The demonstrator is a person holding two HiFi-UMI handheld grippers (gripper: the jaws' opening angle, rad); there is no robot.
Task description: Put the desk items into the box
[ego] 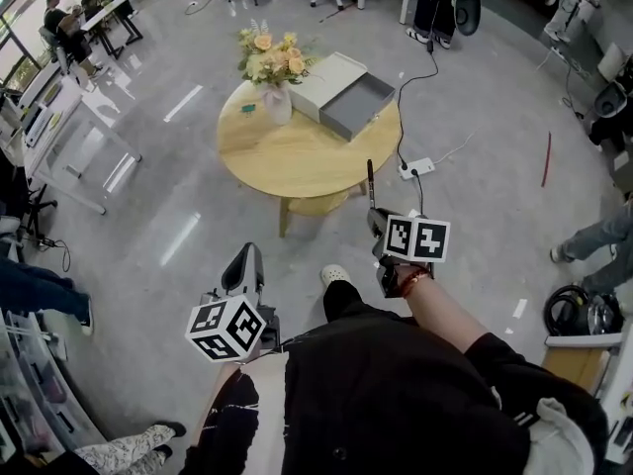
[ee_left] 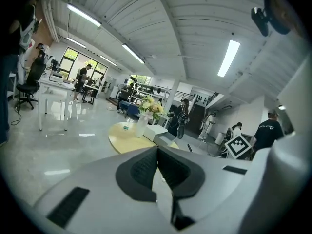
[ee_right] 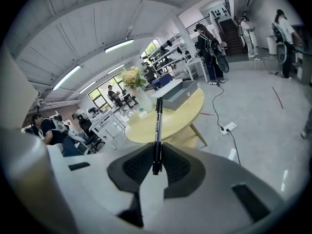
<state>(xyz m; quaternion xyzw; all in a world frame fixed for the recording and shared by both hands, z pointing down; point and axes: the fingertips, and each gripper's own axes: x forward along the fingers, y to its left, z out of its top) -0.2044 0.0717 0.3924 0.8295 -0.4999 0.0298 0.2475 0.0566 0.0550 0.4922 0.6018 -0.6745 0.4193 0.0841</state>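
Black slim pen point(ee_right: 157, 126), just one, is pinched in the right gripper point(ee_right: 158, 152). Only its own view shows the left gripper point(ee_left: 157, 152) closed and empty.

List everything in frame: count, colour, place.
table: 1, light wood, round, mid-floor
box: 1, grey and white, open, table's far side
vase of flowers: 1, white vase, yellow and cream blooms, on the table left of the box
small item: 1, green, on the table by the vase
power strip: 1, white, floor right of the table
pen: 1, black, in the right claw
left claw: 1, grey, shut, empty
right claw: 1, grey, shut on the pen
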